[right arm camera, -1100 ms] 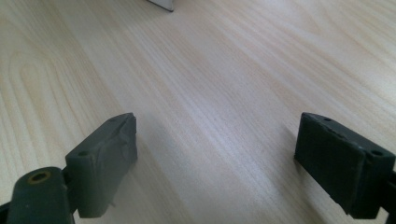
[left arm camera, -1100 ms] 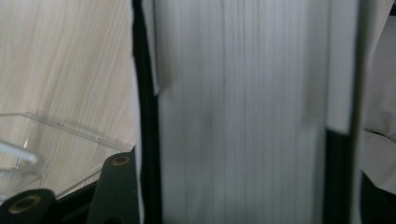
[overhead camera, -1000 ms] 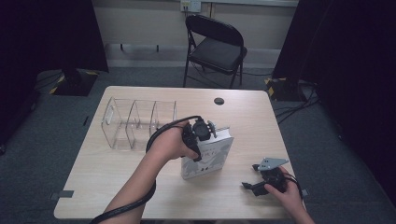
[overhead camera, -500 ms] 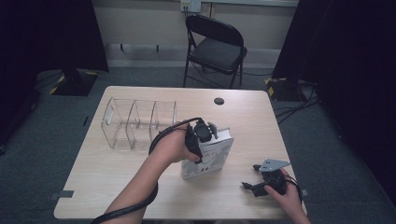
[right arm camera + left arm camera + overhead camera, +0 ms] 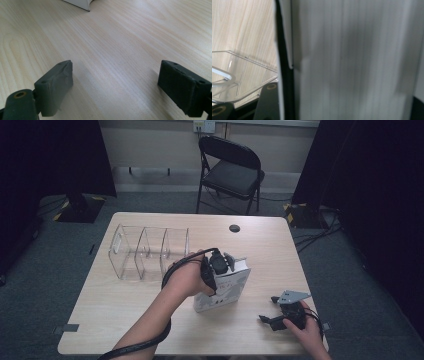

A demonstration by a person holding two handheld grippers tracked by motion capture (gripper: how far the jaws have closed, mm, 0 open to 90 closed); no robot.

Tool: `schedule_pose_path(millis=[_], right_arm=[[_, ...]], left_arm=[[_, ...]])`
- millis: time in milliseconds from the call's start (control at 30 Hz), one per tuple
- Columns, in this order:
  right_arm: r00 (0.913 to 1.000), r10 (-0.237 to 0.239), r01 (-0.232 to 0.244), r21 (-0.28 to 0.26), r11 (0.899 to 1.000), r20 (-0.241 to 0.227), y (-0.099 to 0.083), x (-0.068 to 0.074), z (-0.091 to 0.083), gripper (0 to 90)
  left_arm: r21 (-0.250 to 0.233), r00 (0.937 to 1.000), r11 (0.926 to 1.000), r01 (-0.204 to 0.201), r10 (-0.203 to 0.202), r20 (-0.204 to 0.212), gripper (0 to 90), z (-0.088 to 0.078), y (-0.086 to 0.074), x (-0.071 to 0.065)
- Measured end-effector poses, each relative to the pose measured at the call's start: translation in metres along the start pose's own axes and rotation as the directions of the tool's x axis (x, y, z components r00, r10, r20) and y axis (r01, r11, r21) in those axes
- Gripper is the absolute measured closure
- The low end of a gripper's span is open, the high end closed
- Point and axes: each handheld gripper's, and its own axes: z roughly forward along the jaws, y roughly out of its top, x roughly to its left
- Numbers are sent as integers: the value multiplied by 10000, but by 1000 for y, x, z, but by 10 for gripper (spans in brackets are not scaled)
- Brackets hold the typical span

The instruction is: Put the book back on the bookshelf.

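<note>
A white book point(image 5: 222, 292) stands upright on the wooden table point(image 5: 125, 320), a little right of centre. My left gripper point(image 5: 223, 265) comes down on its top edge from above, held by a hand. In the left gripper view the book's grey page block point(image 5: 352, 60) fills the space between the jaws. They have just been closing and now press on the book. My right gripper point(image 5: 267, 310) rests near the table's front right corner. Its jaws stand wide apart over bare wood point(image 5: 115, 82), and a corner of the book point(image 5: 80, 5) shows far ahead.
A clear plastic organiser with three compartments point(image 5: 150, 252) lies on the table's left half, close to the book; its rim point(image 5: 242, 80) shows beside the left jaw. A small black disc point(image 5: 234, 228) sits near the far edge. A folding chair point(image 5: 232, 170) stands behind the table.
</note>
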Motion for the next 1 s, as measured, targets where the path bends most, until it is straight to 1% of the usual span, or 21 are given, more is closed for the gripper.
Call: schedule_pose_path(millis=[67,133,167,233,300,333,400,467,533,567,633,700,767,800,833,867,900,967,1000], right_arm=[[10000,13,-13,0,10000,-4,0,0,0,119],[10000,-15,15,5,10000,-6,0,0,0,119],[10000,-16,16,7,10000,-8,0,0,0,119],[10000,25,-25,0,10000,-43,0,0,0,119],[10000,48,-48,10,10000,-42,0,0,0,119],[10000,41,-41,10,10000,-47,0,0,0,119],[10000,32,-32,14,10000,-49,0,0,0,119],[10000,43,-43,19,10000,-47,0,0,0,119],[10000,48,-48,12,10000,-45,0,0,0,119],[10000,25,-25,15,10000,-43,0,0,0,120],[10000,50,-50,11,10000,-49,0,0,0,119],[10000,86,-86,16,10000,-49,0,0,0,119],[10000,41,-41,16,10000,-50,0,0,0,119],[10000,42,-42,16,10000,-51,0,0,0,119],[10000,51,-51,20,10000,-52,0,0,0,119],[10000,60,-60,14,10000,-50,0,0,0,119],[10000,28,-28,11,10000,-48,0,0,0,119],[10000,41,-41,6,10000,-42,0,0,0,120],[10000,6,-7,66,10000,76,0,0,-1,120]], left_arm=[[31,10000,10000,-65,65,-40,434,0,0,-1],[39,10000,10000,-22,22,-30,443,-1,0,-2],[66,10000,10000,42,-42,8,450,-2,1,-3],[127,9992,9993,341,-343,193,491,-5,1,-3],[156,9984,9986,501,-505,256,508,-6,2,-3],[159,9980,9981,595,-598,217,514,-7,2,-4],[187,9978,9979,622,-625,201,519,-8,3,-4],[214,9971,9973,705,-711,285,521,-8,3,-4],[219,9954,9957,895,-902,316,522,-9,2,-3],[217,9942,9948,993,-1001,398,523,-9,1,-3],[258,9931,9939,1074,-1085,453,524,-10,0,-2],[294,9892,9907,1327,-1343,581,524,-11,-1,-1],[441,9895,9907,1286,-1312,610,524,-12,-2,0],[438,9901,9913,1238,-1264,606,523,-12,-3,0],[382,9892,9907,1309,-1331,614,523,-11,-4,-1],[481,9910,9918,1186,-1212,570,523,-10,-5,-2],[471,9904,9916,1204,-1233,632,522,-10,-6,-2],[495,9906,9915,1205,-1234,596,520,-11,-6,-1],[514,9904,9913,1214,-1245,606,520,-11,-6,-2]])
